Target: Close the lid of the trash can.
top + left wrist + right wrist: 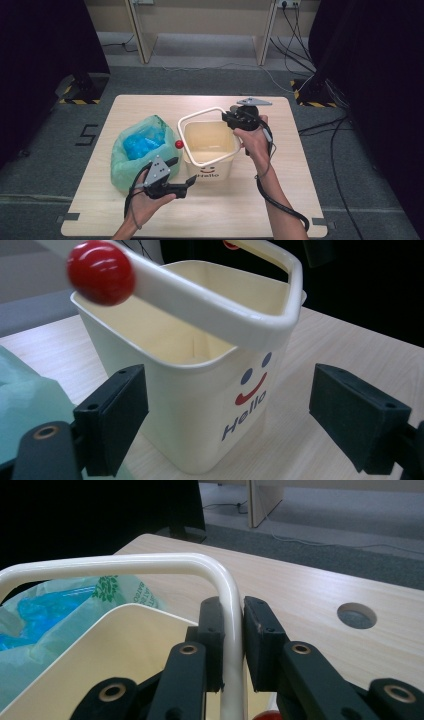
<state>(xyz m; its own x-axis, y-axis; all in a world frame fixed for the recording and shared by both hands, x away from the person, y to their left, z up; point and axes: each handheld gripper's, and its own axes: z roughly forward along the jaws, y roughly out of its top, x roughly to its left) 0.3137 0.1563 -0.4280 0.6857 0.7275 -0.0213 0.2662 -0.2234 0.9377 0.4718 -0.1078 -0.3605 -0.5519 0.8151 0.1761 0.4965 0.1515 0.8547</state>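
Observation:
A cream bucket [210, 150] printed with "Hello" and a smiley stands mid-table. Its white handle [200, 115] is swung up, with a red knob [178, 144] at its left pivot. My right gripper [231, 120] is shut on the handle's right side; in the right gripper view both pads clamp the handle [150, 562] at the right gripper [233, 630] over the bucket's rim [125, 645]. My left gripper [182, 171] is open, level, just front-left of the bucket. In the left gripper view the bucket [200, 410] sits between and beyond the wide left gripper [230, 410], untouched, with the red knob [100, 272] above.
A green plastic bag [132, 160] with blue material [142, 142] inside lies left of the bucket, close behind my left gripper. The wooden table [300, 150] has a round cable hole [356, 615]. Dark stands and cables surround the table on the floor.

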